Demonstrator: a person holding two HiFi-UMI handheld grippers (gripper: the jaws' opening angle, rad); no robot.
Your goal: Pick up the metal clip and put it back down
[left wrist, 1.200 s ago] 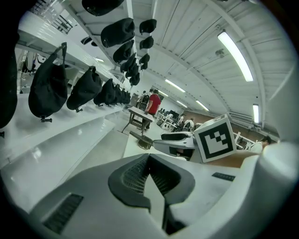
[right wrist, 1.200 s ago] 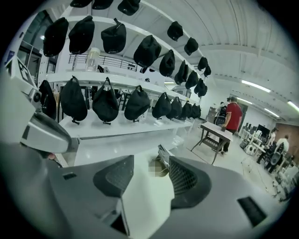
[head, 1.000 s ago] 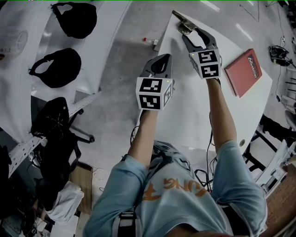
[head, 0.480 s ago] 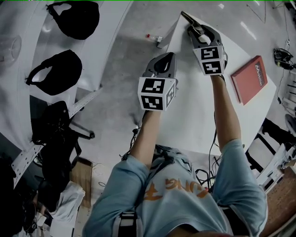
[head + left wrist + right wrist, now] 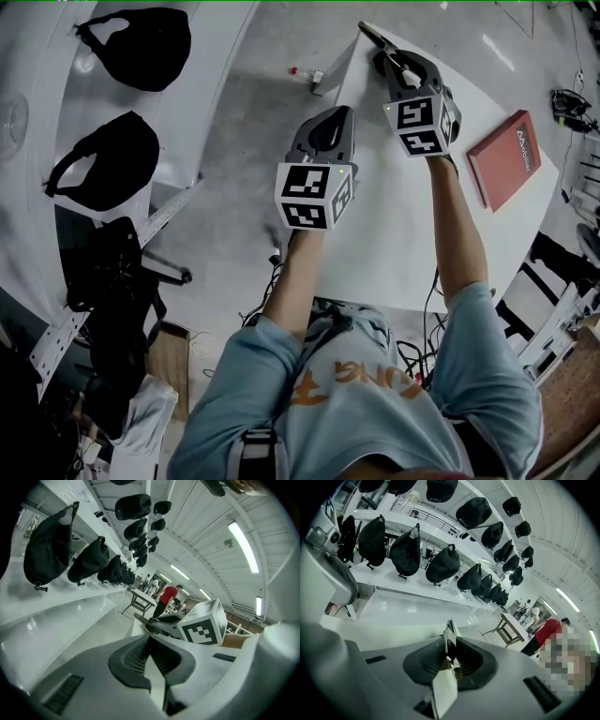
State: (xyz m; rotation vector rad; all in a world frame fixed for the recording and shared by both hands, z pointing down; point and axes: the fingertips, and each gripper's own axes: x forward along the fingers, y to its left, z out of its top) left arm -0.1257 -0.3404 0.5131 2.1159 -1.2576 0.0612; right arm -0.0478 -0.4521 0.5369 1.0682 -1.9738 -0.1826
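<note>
Reaching out straight-armed, the right gripper point(image 5: 389, 64) has just closed its fingers point(image 5: 423, 663) on, seemingly, the metal clip point(image 5: 449, 639)

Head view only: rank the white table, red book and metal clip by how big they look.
1. white table, largest by far
2. red book
3. metal clip, smallest; it lies farther from the camera, but the gap is plain
</note>
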